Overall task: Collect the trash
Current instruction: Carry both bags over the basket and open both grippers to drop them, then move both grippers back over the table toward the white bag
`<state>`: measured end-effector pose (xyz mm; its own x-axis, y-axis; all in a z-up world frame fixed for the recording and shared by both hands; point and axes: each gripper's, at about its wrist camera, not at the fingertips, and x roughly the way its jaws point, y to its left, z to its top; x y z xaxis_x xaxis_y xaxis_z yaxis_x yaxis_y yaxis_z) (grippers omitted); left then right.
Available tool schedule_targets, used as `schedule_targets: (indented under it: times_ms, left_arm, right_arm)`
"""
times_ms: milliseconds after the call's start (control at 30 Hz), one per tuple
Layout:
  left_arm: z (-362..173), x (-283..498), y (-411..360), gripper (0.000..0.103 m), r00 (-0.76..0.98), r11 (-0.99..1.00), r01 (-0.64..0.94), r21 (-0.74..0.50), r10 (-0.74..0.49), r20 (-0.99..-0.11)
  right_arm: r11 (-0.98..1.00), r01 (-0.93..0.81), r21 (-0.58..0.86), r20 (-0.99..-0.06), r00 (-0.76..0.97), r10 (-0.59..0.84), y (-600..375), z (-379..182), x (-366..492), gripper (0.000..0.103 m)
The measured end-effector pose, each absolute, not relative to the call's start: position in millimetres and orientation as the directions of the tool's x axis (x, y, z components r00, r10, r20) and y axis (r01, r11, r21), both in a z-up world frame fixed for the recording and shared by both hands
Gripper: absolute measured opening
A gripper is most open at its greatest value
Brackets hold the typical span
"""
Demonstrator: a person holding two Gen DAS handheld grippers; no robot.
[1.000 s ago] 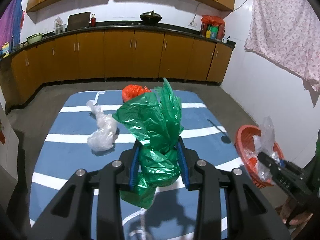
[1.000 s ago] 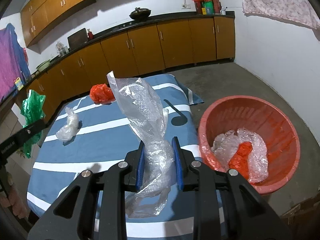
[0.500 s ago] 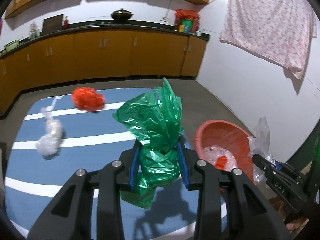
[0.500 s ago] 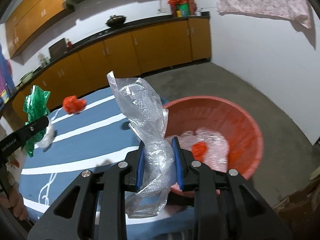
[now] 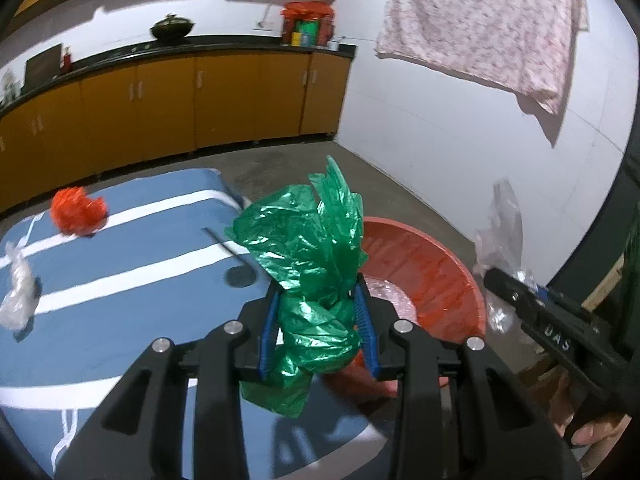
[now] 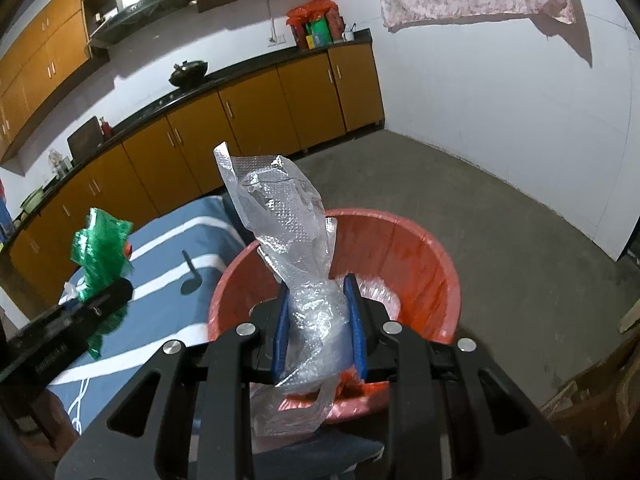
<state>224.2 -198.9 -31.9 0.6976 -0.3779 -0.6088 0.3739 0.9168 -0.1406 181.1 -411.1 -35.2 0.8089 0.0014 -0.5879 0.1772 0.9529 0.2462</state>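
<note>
Gripping a green bag (image 5: pixel 316 280), the left tool (image 5: pixel 318 328) hangs just short of the red basin (image 5: pixel 440 276); the right tool (image 6: pixel 318 328), clamping clear bubble wrap (image 6: pixel 292 248), hovers directly over it, ready to drop.

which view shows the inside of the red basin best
The right wrist view: the round red plastic basin sits straight ahead, its full rim and inner wall open, with bubble wrap on the bottom. The left wrist view shows only its right half; the crumpled green plastic bag covers the rest.

letters "das" on right tool (image 5: pixel 554 339), other print illegible
</note>
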Motion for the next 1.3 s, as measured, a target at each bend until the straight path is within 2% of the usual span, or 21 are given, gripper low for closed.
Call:
schedule_targets:
  times_ms: [167,533,1067,1133,1167,1200,1233,1267,1300]
  left_arm:
    - [-35.5,231.9,-227.6,0.034,0.695,0.91,0.399,-0.111,-0.379,-0.611]
    - [-59.3,266.9,-246.2,0.034,0.64,0.907,0.382,-0.179,-0.399,-0.656]
    - [-76.5,294.6,-267.5,0.035,0.571,0.862,0.466,-0.198,-0.464,-0.677]
    - [-77.5,295.0,-273.3,0.039,0.56,0.852,0.485,-0.198,-0.476,-0.678]
    - [-78.4,296.4,-274.7,0.043,0.554,0.848,0.491,-0.197,-0.479,-0.681]
    - [-79.7,297.2,-274.9,0.054,0.552,0.848,0.494,-0.195,-0.478,-0.683]
    - [-81.5,296.9,-273.3,0.061,0.553,0.848,0.493,-0.195,-0.478,-0.682]
    - [-82.5,297.2,-272.2,0.063,0.553,0.848,0.491,-0.197,-0.479,-0.682]
    - [-83.2,297.4,-271.7,0.065,0.552,0.849,0.489,-0.199,-0.478,-0.683]
  right_arm:
    - [0.955,0.167,0.244,-0.587,0.809,0.008,-420.7,-38.1,188.4,0.026]
    - [0.95,0.173,0.259,-0.586,0.81,0.012,-425.6,-41.3,196.5,0.026]
    - [0.911,0.227,0.343,-0.579,0.815,0.014,-452.8,-45.6,197.3,0.026]
    - [0.902,0.224,0.37,-0.574,0.818,0.032,-456.7,-45.7,198.0,0.028]
    - [0.895,0.222,0.386,-0.569,0.821,0.041,-459.3,-46.0,197.1,0.034]
    - [0.889,0.22,0.402,-0.566,0.823,0.052,-461.7,-46.7,196.3,0.038]
    - [0.881,0.222,0.417,-0.562,0.825,0.059,-464.1,-47.8,195.1,0.047]
    - [0.875,0.224,0.429,-0.558,0.828,0.062,-466.1,-48.5,193.9,0.053]
    - [0.872,0.226,0.435,-0.556,0.829,0.063,-466.6,-48.5,193.6,0.055]
